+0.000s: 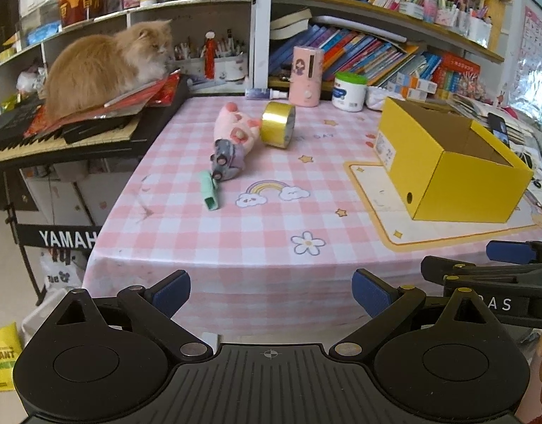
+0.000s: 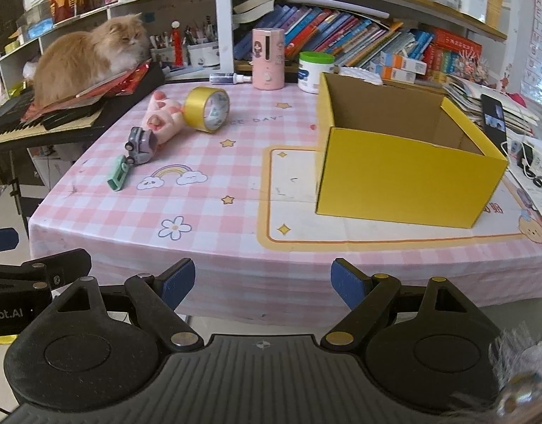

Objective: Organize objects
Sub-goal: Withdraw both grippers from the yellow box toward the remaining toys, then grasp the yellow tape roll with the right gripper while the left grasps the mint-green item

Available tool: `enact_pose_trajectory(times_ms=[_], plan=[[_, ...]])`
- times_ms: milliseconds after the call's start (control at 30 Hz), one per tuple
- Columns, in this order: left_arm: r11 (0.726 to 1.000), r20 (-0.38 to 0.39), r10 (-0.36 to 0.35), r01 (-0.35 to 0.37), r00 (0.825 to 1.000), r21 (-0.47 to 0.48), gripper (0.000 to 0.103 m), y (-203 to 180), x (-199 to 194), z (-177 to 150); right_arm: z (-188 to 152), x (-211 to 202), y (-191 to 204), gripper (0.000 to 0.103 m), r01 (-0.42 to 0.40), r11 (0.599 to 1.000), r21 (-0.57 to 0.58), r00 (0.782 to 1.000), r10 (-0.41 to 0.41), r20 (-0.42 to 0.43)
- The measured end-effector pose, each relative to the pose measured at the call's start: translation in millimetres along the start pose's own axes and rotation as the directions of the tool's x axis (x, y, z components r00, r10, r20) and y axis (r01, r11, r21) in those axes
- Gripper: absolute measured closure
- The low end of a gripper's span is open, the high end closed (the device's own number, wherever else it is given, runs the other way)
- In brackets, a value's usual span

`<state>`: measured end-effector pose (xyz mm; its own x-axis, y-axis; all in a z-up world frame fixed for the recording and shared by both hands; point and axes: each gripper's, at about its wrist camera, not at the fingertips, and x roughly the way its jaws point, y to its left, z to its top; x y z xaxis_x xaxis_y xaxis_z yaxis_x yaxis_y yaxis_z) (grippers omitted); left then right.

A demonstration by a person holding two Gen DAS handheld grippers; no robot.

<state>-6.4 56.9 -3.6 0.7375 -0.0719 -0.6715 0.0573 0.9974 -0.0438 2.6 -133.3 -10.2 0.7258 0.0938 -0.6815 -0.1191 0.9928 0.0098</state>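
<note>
Toys, tape roll beside empty box

Plush toy partly behind toy car; box floor hidden behind its walls

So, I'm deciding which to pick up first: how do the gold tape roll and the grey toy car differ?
The tape roll is shiny gold and ring-shaped with an open core; the toy car is dull grey and blocky. The tape roll looks clearly bigger than the car. The tape roll stands on its edge, while the car lies tipped with its wheels showing. Both rest on the checked tablecloth against the pink plush, outside the yellow box.
</note>
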Motion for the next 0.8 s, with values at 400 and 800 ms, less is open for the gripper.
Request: enact_pose_trajectory(times_ms=[400, 800], plan=[[0.999, -0.005, 0.030, -0.030, 1.000, -0.029, 0.004, 15, 30, 21, 25, 37, 9, 0.021, -0.051, 0.999, -0.019, 0.999, 0.051, -0.006], [0.990, -0.074, 0.089, -0.097, 0.993, -0.102, 0.025, 31, 102, 64, 91, 104, 7, 0.022, -0.112, 0.993, -0.031, 0.993, 0.113, 0.020]])
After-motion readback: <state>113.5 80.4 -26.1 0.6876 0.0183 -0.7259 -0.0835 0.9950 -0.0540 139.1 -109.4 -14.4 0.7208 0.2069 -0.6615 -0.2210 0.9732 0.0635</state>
